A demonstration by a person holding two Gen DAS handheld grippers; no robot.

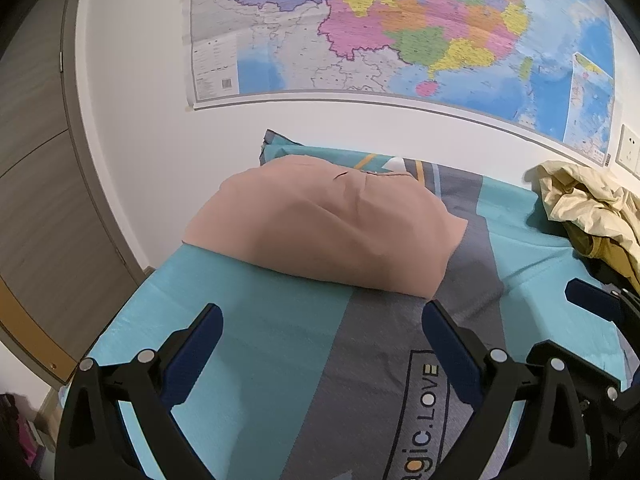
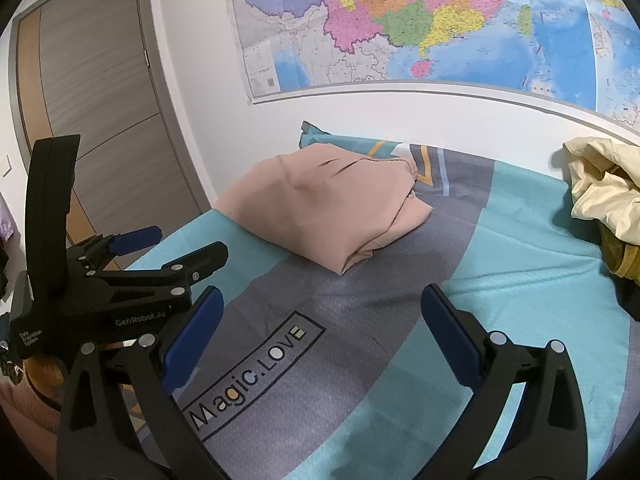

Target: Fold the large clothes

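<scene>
A folded pink garment (image 1: 328,228) lies at the far end of the bed, against the wall; the right wrist view shows the pink garment (image 2: 324,204) with its stacked folded edges facing right. My left gripper (image 1: 322,316) hovers open over the sheet, short of the garment, holding nothing. My right gripper (image 2: 322,300) is open too and empty, likewise short of the garment. The left gripper (image 2: 176,244) appears from the side at the left of the right wrist view. A crumpled cream and mustard pile of clothes (image 1: 592,212) sits at the right of the bed, seen again as the pile of clothes (image 2: 604,200).
The bed carries a teal and grey sheet (image 2: 500,272) printed "Magic.LOVE". A large map (image 1: 400,28) hangs on the white wall behind it. A grey door (image 2: 96,80) stands at the left. A wall socket (image 1: 628,148) is at the far right.
</scene>
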